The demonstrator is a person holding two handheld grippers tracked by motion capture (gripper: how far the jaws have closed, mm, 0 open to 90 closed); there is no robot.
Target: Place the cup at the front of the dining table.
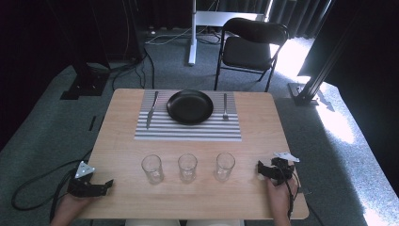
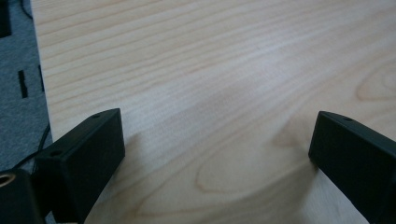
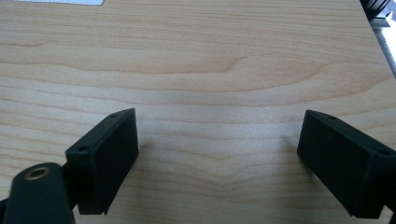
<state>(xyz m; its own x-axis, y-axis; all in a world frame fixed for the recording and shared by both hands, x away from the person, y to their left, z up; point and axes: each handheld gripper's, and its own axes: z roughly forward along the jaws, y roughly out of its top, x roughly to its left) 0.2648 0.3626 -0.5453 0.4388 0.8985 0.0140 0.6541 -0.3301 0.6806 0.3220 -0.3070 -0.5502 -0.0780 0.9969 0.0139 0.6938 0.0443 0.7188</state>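
Black boxy tongs point(image 1: 109, 183), grey three-cornered plates, trailing black cables

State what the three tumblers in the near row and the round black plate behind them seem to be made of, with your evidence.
The three clear tumblers look like glass or clear plastic: the wooden table shows through them and their rims glint. The round black plate has a smooth, faintly glossy face, so glazed ceramic or plastic; the look leaves that open.
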